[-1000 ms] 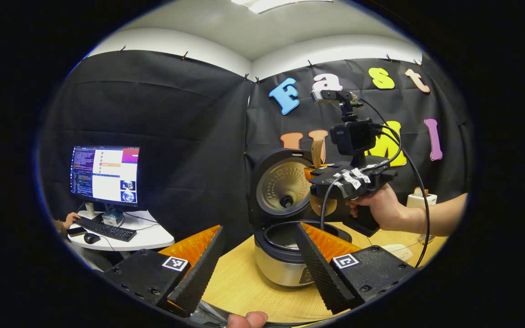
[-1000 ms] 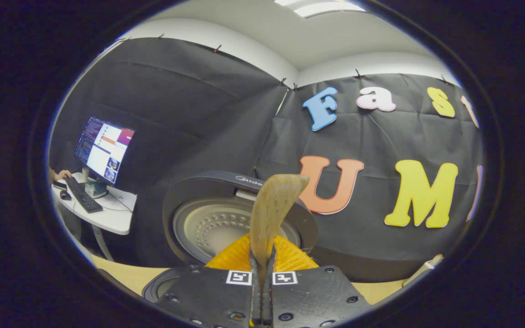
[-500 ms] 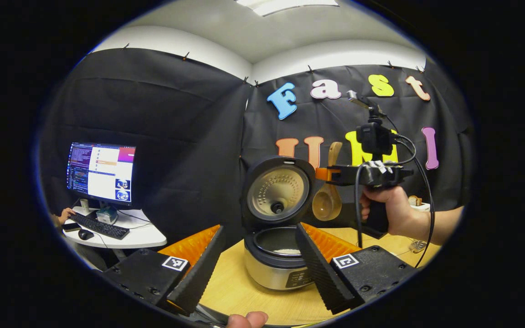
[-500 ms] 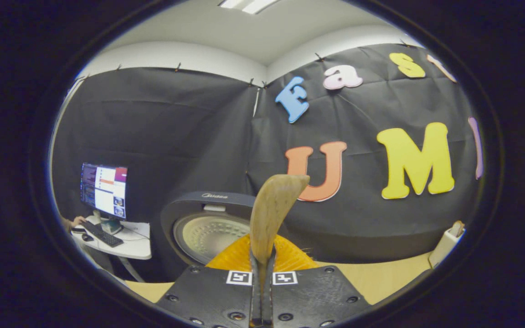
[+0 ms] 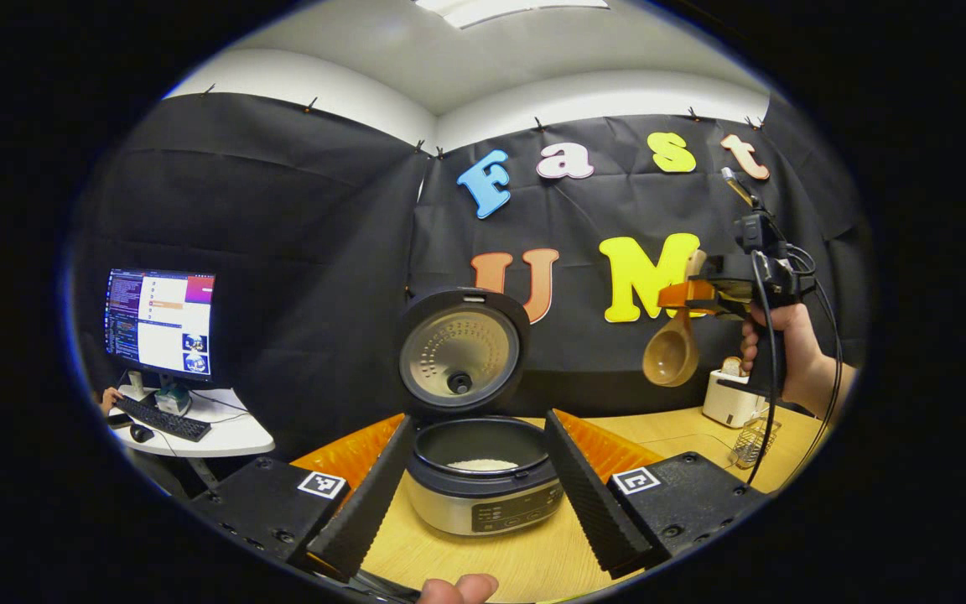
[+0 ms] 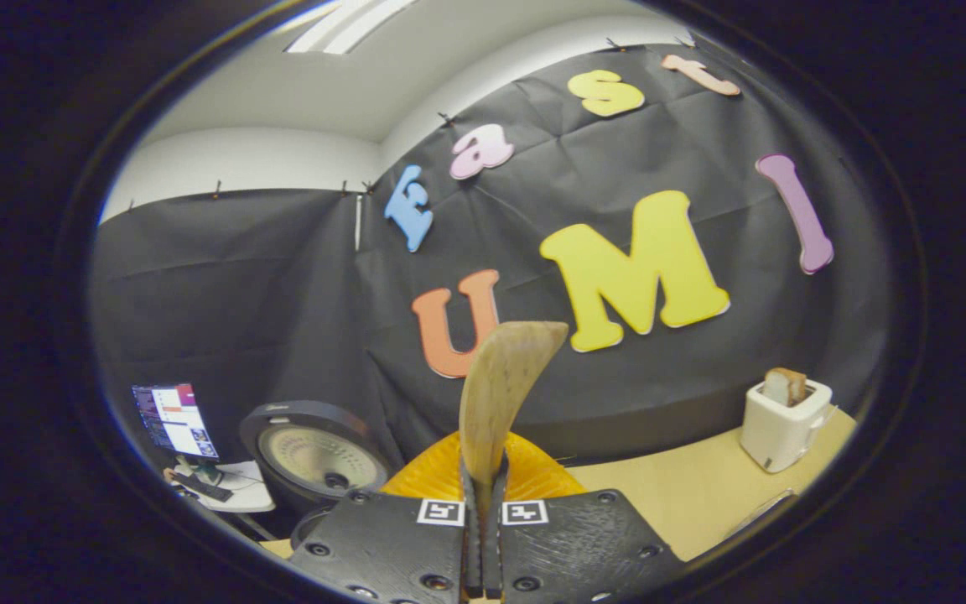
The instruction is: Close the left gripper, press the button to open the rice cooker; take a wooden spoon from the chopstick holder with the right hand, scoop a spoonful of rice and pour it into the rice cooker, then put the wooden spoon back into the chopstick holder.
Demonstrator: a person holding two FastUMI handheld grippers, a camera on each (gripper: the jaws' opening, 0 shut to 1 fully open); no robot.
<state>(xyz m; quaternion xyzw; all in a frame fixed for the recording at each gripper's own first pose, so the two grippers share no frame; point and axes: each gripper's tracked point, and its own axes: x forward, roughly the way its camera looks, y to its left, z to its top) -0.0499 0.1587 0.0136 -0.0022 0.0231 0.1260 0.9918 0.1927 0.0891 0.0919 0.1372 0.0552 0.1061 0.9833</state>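
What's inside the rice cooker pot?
A little heap of white rice lies in the cooker. The near wall hides the bottom in front of it, so more rice there cannot be seen.

Black cloth walls (image 5: 282, 218), white ceiling light (image 5: 508, 8), wooden table (image 5: 684, 428), corner desk (image 5: 223, 432) with monitor (image 5: 160, 323)

Rice cooker mid-table, spoon held up to its right

The round silver rice cooker (image 5: 483, 495) sits near on the pale wooden table (image 5: 659, 428) (lid raised behind); the brown wooden spoon (image 5: 672, 356) hangs right, above the white boxy toaster (image 5: 726, 401) far right.
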